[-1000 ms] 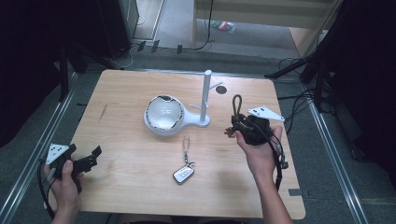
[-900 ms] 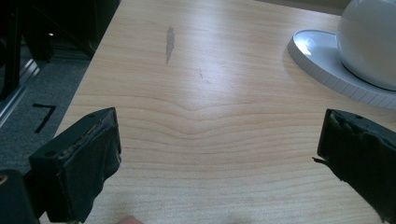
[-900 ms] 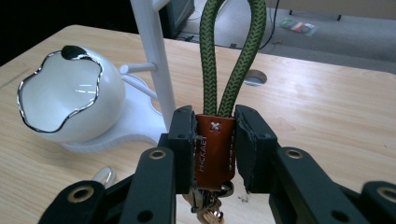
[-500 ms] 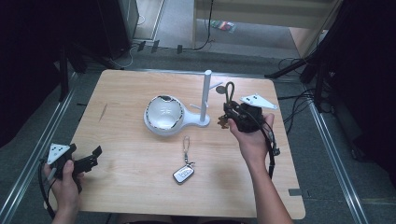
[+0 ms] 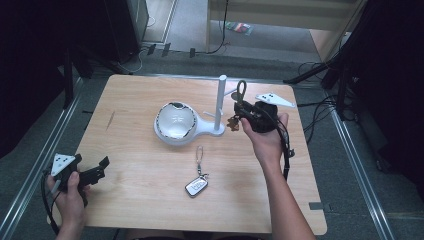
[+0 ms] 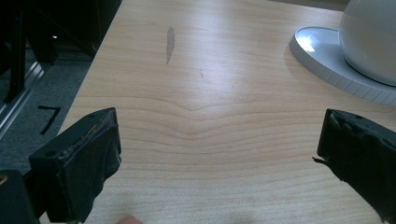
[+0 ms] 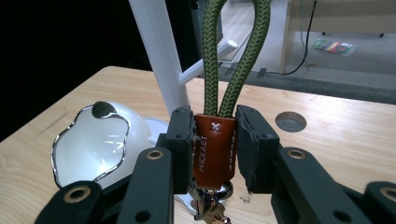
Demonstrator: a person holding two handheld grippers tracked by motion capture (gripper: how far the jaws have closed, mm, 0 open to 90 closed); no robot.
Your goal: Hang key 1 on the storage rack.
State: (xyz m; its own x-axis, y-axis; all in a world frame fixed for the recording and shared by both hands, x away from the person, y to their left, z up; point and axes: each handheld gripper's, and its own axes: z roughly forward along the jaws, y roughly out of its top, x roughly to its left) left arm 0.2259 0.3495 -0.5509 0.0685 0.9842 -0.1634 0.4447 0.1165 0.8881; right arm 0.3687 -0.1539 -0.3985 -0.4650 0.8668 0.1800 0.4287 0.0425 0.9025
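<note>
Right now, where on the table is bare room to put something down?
Bare wood lies between the left claw and the key fob, and along the far left edge. It is crowded around the white stand, the bowl and the right claw.

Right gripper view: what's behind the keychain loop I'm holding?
Behind the green cord loop stands the white post with a peg; the loop covers part of the peg.
</note>
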